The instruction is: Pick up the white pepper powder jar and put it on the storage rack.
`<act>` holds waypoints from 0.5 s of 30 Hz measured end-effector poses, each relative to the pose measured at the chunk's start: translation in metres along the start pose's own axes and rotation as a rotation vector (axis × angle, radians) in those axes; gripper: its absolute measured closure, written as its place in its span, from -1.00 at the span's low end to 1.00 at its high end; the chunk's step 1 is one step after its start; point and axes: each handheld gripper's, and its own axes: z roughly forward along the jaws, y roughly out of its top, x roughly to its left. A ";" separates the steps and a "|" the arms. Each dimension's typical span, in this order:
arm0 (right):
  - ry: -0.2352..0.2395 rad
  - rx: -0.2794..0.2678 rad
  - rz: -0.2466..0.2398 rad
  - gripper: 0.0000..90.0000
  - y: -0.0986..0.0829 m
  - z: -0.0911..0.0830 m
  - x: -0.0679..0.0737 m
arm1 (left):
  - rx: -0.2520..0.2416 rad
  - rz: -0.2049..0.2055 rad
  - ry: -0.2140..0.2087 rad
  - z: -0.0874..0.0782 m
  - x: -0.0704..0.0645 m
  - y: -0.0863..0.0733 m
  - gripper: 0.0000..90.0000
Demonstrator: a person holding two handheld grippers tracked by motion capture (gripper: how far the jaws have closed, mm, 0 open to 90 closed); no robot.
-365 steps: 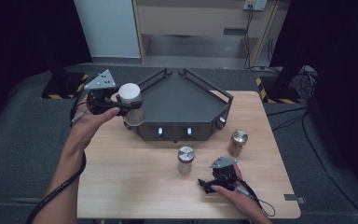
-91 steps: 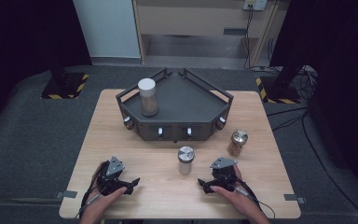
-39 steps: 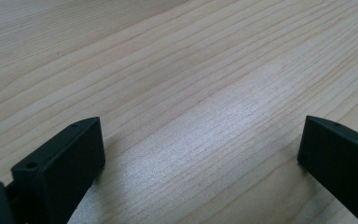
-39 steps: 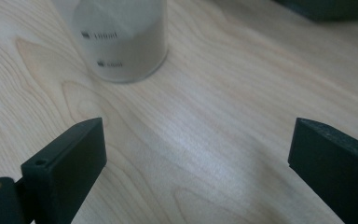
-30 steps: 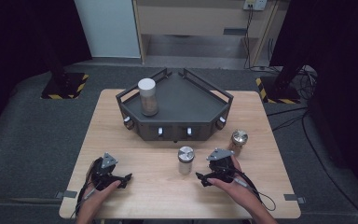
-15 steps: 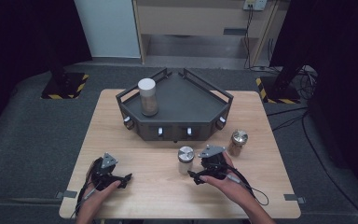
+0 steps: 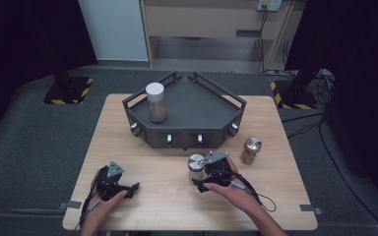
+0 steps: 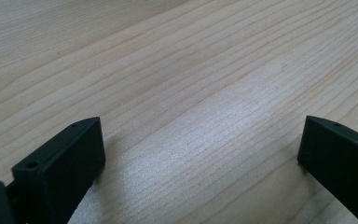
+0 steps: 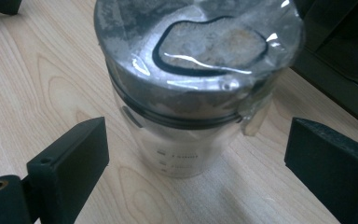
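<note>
The right gripper (image 7: pixel 200 176) is lining up to grasp the foil-capped glass jar (image 9: pixel 193 88) standing on the wooden table (image 7: pixel 167 196) just before the dark tray (image 7: pixel 187 105), its jaws spread wide and apparently untouching either side, so closing comes next, while the left gripper (image 7: pixel 128 188) rests open.
</note>
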 end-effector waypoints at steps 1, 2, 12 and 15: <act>0.001 -0.001 0.001 -0.86 0.000 0.001 0.000 | 0.000 0.000 0.000 0.000 0.000 0.000 -1.00; 0.003 -0.001 0.001 -0.85 0.001 0.001 0.000 | 0.000 0.000 0.000 0.000 0.000 0.000 -1.00; 0.006 0.012 0.002 -0.82 0.006 0.010 -0.001 | 0.000 0.000 0.000 0.000 0.000 0.000 -1.00; 0.008 0.004 0.012 -0.80 0.005 0.012 -0.002 | 0.000 0.000 0.000 0.000 0.000 0.000 -1.00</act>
